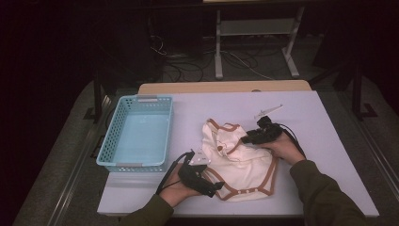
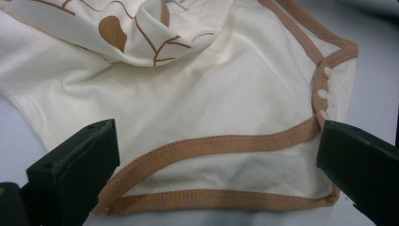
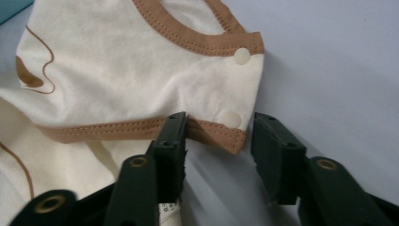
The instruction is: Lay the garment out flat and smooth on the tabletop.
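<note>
Folding a cream baby bodysuit (image 1: 237, 162) on the table (image 1: 324, 141): early stage, no fold finished.

Nearest, the left gripper (image 1: 200, 181) sits at the garment's brown-trimmed bottom hem (image 2: 211, 200), jaws wide apart and pressing on nothing. Beyond it, the right gripper (image 1: 256, 136) straddles the snap-buttoned corner (image 3: 230, 127); its jaws stand partly open, cloth between them but not pinched. Garment lies rumpled mid-table, one part turned over itself. Farthest, the blue basket (image 1: 110, 141) holds nothing. Gripping, folding and, judging by the layout, binning remain.
</note>
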A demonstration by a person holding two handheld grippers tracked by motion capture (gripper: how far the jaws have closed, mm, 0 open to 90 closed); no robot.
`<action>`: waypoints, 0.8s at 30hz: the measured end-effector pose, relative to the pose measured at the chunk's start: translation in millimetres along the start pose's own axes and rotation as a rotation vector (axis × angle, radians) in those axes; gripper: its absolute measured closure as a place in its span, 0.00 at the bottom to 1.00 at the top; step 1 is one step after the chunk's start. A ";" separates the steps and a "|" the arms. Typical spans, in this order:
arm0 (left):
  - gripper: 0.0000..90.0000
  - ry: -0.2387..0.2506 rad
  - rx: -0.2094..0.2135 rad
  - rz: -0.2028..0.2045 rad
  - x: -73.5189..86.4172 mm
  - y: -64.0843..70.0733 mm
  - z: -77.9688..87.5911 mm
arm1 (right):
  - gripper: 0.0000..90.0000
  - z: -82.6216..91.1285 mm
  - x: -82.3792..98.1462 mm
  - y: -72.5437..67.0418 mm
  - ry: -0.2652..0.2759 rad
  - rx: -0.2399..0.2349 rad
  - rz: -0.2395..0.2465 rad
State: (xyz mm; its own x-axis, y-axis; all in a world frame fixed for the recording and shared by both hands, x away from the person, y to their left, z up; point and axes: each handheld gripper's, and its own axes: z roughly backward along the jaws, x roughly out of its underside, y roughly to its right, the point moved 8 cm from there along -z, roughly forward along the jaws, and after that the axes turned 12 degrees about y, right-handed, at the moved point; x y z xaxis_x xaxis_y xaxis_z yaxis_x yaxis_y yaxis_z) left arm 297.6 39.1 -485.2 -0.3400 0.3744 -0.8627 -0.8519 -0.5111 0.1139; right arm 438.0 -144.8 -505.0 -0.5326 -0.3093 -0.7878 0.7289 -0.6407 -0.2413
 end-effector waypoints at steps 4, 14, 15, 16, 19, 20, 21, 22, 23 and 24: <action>0.00 -0.005 0.003 -0.004 0.6 0.0 -0.2 | 0.76 -1.0 0.2 0.1 -0.006 0.009 0.018; 0.00 -0.008 0.006 -0.007 1.3 0.7 -1.1 | 0.89 2.0 -3.2 -1.2 0.004 0.009 0.049; 0.00 -0.010 0.006 -0.007 1.4 0.6 -1.1 | 0.89 3.4 -4.7 -1.4 0.009 0.009 0.047; 0.00 -0.011 0.007 -0.008 1.5 0.6 -1.1 | 0.89 4.8 -6.8 -1.6 0.019 0.009 0.045; 0.00 -0.011 0.007 -0.007 1.7 0.6 -1.3 | 0.89 9.8 -14.5 -4.6 0.048 0.002 0.039; 0.00 -0.011 0.007 -0.007 1.8 0.7 -1.5 | 0.89 11.3 -17.5 -5.5 0.058 0.001 0.042; 0.00 -0.012 0.008 -0.007 1.8 0.8 -1.5 | 0.89 12.8 -20.9 -7.0 0.069 -0.001 0.040; 0.00 -0.011 0.008 -0.007 1.8 1.0 -1.6 | 0.89 13.9 -24.8 -8.4 0.084 -0.007 0.044; 0.00 -0.014 0.008 -0.008 1.8 1.1 -1.5 | 0.89 15.3 -28.7 -10.6 0.096 -0.013 0.040; 0.00 -0.013 0.008 -0.007 1.7 1.2 -1.5 | 0.89 16.4 -32.6 -13.3 0.107 -0.019 0.040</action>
State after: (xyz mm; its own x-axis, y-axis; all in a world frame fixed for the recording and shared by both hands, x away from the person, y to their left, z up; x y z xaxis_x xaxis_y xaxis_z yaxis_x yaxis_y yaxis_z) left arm 296.6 38.0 -487.3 -0.3389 0.3881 -0.8570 -0.8573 -0.5025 0.1115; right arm 438.6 -137.7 -466.9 -0.4543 -0.2571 -0.8529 0.7576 -0.6152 -0.2181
